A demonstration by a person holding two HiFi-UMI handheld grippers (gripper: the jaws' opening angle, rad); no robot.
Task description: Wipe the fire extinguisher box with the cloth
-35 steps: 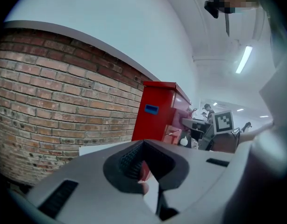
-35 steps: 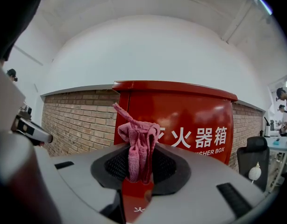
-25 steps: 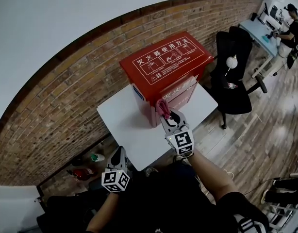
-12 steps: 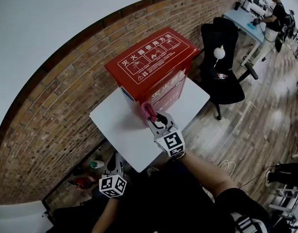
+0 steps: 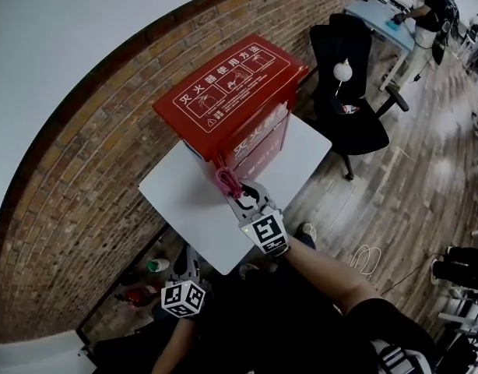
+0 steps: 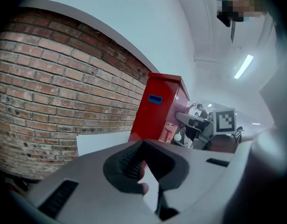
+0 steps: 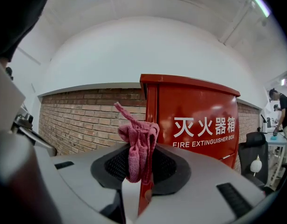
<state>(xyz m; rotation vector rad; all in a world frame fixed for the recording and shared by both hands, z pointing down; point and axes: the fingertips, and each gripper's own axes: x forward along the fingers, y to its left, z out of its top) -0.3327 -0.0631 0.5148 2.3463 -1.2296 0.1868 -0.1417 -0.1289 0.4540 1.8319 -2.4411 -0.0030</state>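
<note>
A red fire extinguisher box (image 5: 231, 104) with white lettering stands on a small white table (image 5: 184, 201) against the brick wall. My right gripper (image 5: 237, 189) is shut on a bunched pink cloth (image 5: 226, 181), held at the box's near front corner. In the right gripper view the cloth (image 7: 138, 143) hangs between the jaws just left of the box (image 7: 199, 120). My left gripper (image 5: 188, 267) hangs low, below the table's near edge, shut with nothing in it; its view shows the box's side (image 6: 155, 113) and the table (image 6: 104, 141).
A black office chair (image 5: 348, 100) stands right of the table. Small items (image 5: 142, 283) lie on the floor by the wall base under the table. A person (image 5: 426, 10) works at a desk far right. Wood floor stretches to the right.
My right gripper with the cloth has slid left along the box's front toward its near corner. The head view has shifted; the left gripper stays low.
</note>
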